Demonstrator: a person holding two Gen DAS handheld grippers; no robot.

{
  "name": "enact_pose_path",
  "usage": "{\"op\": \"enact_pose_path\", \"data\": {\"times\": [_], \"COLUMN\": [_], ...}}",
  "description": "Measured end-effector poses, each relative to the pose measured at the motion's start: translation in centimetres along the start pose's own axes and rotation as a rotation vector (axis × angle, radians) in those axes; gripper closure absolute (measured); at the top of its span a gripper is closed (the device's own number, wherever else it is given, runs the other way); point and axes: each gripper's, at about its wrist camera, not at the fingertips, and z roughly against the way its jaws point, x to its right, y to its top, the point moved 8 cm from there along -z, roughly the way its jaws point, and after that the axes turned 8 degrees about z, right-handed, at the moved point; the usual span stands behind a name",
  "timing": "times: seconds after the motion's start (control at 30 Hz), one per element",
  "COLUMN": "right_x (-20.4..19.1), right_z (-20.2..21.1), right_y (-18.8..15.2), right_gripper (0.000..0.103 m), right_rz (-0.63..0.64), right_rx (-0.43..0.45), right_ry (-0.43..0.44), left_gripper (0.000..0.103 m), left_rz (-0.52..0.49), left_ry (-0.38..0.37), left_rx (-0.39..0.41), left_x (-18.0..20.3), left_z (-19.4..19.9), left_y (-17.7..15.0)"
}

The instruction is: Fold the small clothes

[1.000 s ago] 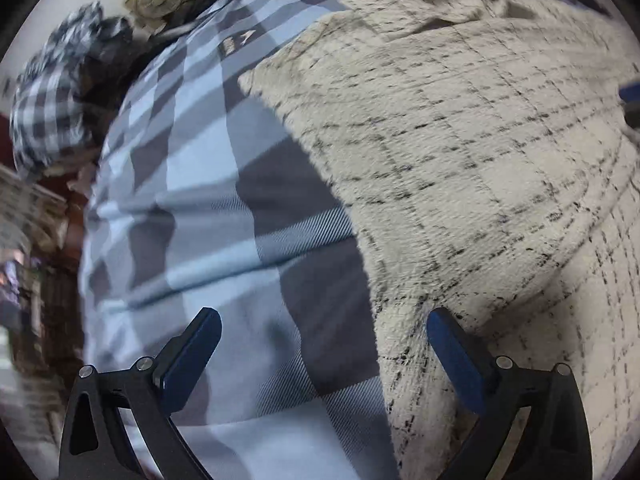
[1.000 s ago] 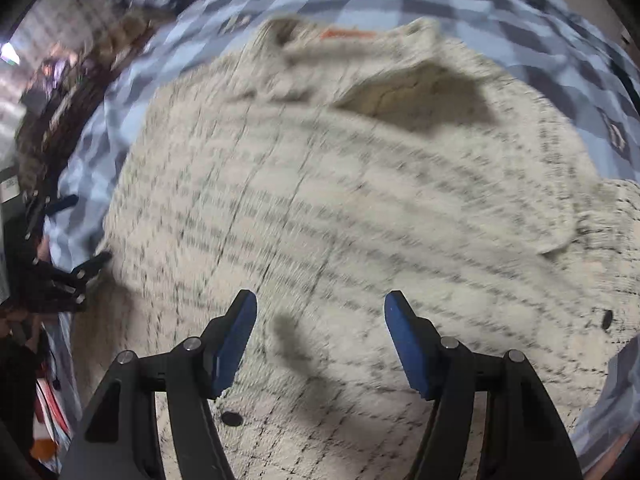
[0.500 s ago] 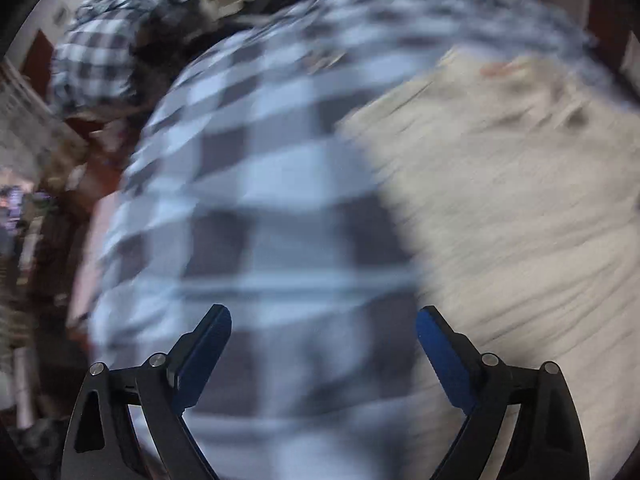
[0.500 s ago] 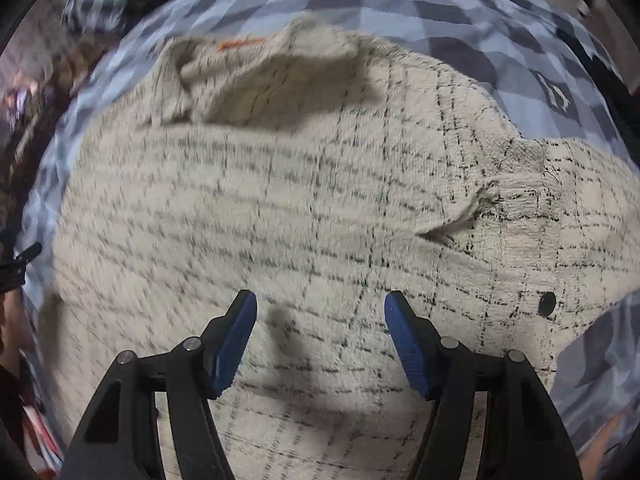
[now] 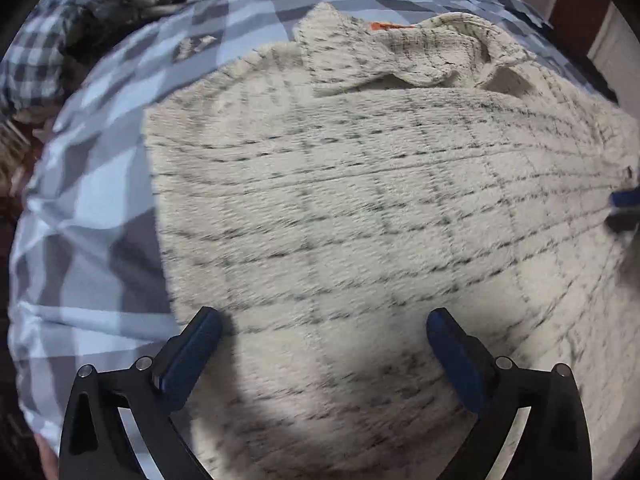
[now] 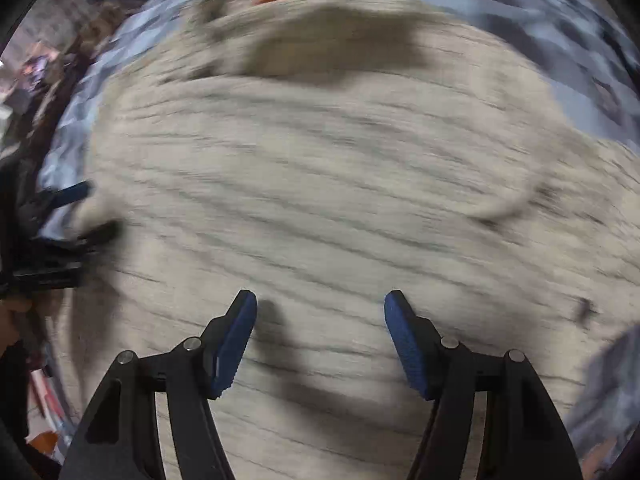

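One garment only — a cream knit top with a thin dark grid, spread flat and nearly filling both wrist views, laid on a bed covered in blue-and-grey check bedding. Collar end with an orange label turned away from both cameras, the collar rumpled and partly doubled over; a dark button visible near the right-hand edge, though blurred. Left hand-held gripper poised over the near left portion of the knit, jaws opening to their widest, nothing between them — left fingertip close to the garment's side edge where cream meets check. Right hand-held gripper pointed straight down over the middle of the cloth, jaws parted at a moderate width, empty, no pad pressing on fabric. Judged from the thick, ribbed texture: soft, limp, light to moderate in weight, not slippery, not fragile; likely to sag and drag rather than hold a crease when lifted at a single point. Best taken at the edges — a pinch through the side seam or hem, one hold per hand, well apart, to keep the fold line straight. Loose collar probably worth flattening first. Right view heavily smeared; finer detail there not legible.
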Motion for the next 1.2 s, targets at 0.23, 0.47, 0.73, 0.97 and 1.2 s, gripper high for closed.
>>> {"op": "enact_pose_path", "data": {"times": [0.23, 0.47, 0.73, 0.97, 1.2], "right_x": [10.7, 19.1, 29.0, 35.5, 41.9], "right_z": [7.0, 13.3, 21.3, 12.7, 5.7], "right_y": [-4.0, -8.2, -6.8, -9.4, -10.8], "right_gripper": [0.04, 0.04, 0.03, 0.009, 0.009], "right_rz": [-0.318, -0.661, -0.839, -1.03, -1.079], "right_rx": [0.13, 0.232, 0.405, 0.42, 0.333], "right_ry": [0.104, 0.113, -0.027, -0.077, -0.206], "left_gripper": [0.001, 0.0, 0.0, 0.0, 0.0], "left_rz": [0.028, 0.116, 0.168, 0.107, 0.127], "left_ry": [0.052, -0.014, -0.087, -0.021, -0.017], "left_rx": [0.022, -0.004, -0.067, -0.13, -0.206], "left_x": [-1.8, -0.6, 0.1, 0.6, 0.4], "left_z": [5.5, 16.7, 22.0, 19.7, 16.4], "left_y": [-0.5, -4.4, -8.3, -10.4, -9.5]}}
